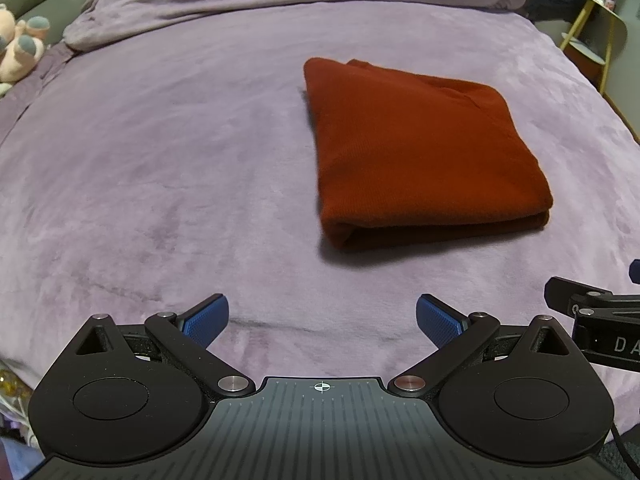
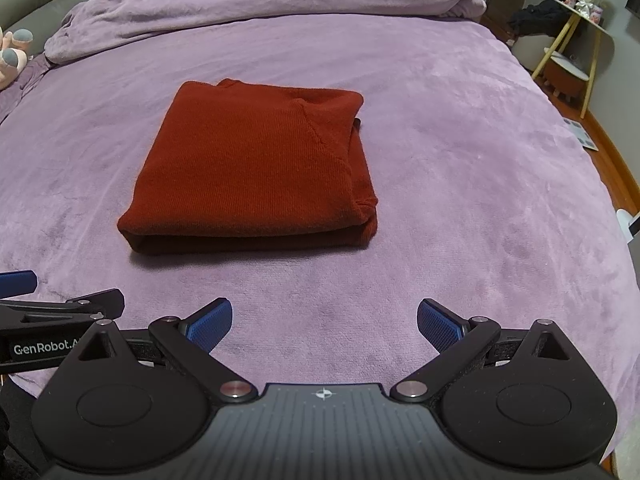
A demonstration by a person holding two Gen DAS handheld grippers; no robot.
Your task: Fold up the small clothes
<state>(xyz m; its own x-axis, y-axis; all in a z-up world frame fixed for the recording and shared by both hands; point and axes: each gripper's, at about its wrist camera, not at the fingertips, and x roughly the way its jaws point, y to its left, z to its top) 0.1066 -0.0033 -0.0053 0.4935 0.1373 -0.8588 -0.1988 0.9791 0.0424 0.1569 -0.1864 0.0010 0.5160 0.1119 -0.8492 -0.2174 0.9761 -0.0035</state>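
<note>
A rust-red knit garment (image 1: 420, 152) lies folded into a thick rectangle on the purple bed cover (image 1: 160, 160). It also shows in the right wrist view (image 2: 252, 168), left of centre. My left gripper (image 1: 322, 320) is open and empty, above the cover, near and to the left of the garment. My right gripper (image 2: 324, 322) is open and empty, near and to the right of the garment. Each gripper shows at the edge of the other's view: the right one (image 1: 592, 320) and the left one (image 2: 48, 320). Neither touches the garment.
A bunched purple duvet (image 2: 260, 4) lies across the far end of the bed. A plush toy (image 1: 20, 44) sits at the far left. A yellow-legged side table (image 2: 576, 40) with small items stands on the floor at the far right, past the bed edge.
</note>
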